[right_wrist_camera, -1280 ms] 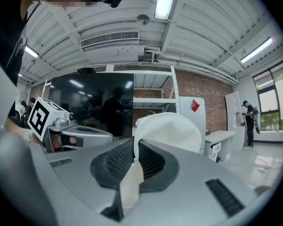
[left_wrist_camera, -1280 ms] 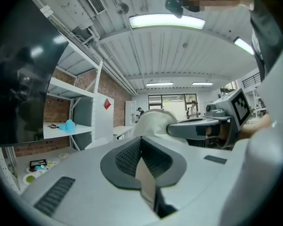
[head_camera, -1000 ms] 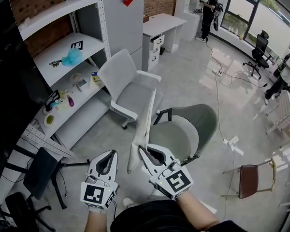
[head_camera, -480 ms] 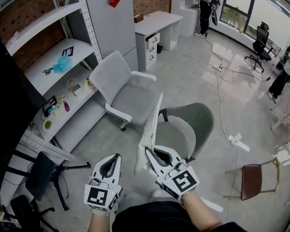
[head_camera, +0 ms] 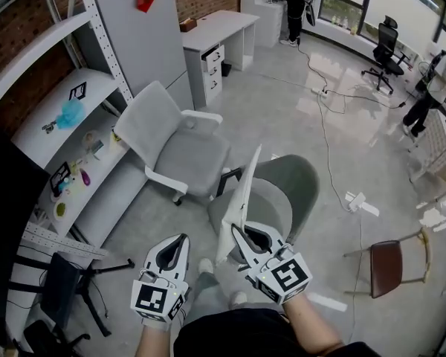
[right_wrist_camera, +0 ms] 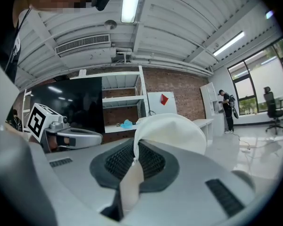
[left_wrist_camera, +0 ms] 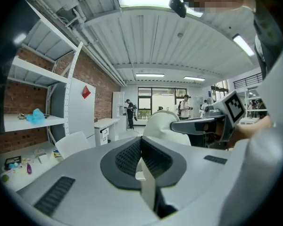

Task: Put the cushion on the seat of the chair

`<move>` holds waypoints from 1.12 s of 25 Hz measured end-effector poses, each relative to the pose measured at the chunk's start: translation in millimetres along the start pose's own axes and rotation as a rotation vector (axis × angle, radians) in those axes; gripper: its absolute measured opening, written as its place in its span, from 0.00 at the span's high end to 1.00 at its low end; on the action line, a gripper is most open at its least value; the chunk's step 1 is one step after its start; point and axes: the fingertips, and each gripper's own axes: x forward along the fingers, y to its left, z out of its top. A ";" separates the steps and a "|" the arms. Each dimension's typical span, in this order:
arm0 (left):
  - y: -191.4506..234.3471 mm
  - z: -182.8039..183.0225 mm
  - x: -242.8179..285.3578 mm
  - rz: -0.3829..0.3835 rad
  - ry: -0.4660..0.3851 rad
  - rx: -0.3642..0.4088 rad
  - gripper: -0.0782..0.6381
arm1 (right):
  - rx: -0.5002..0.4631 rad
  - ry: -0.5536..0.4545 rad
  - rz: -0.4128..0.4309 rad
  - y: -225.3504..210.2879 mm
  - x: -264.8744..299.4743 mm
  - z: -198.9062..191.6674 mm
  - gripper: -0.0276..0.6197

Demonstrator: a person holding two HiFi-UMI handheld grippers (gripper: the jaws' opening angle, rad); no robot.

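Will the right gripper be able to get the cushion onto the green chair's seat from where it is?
Probably yes. The right gripper is shut on the cushion, held on edge just in front of the green chair's seat. What shows of that seat is bare, and nothing stands between them.

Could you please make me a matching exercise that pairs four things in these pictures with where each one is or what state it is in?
Things:
1. cushion
2. white chair
3. brown-seated chair
4. left tool

Places or states:
A. at the far right of the head view
B. jaws together, nothing gripped
C. standing on edge, gripped by the right tool
D. next to the shelf unit

Pairs: 1-C, 2-D, 3-A, 4-B.
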 end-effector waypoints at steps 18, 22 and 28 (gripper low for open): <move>103.9 4.8 124.9 -0.223 0.002 -0.053 0.88 | 0.012 0.076 -0.227 -74.2 109.4 3.9 0.91; 111.8 3.6 147.9 -0.298 0.007 -0.042 0.88 | 0.053 0.072 -0.295 -89.6 119.8 1.2 0.91; 109.5 0.5 179.7 -0.405 0.027 -0.043 0.88 | 0.122 0.085 -0.413 -114.7 112.0 -10.2 0.91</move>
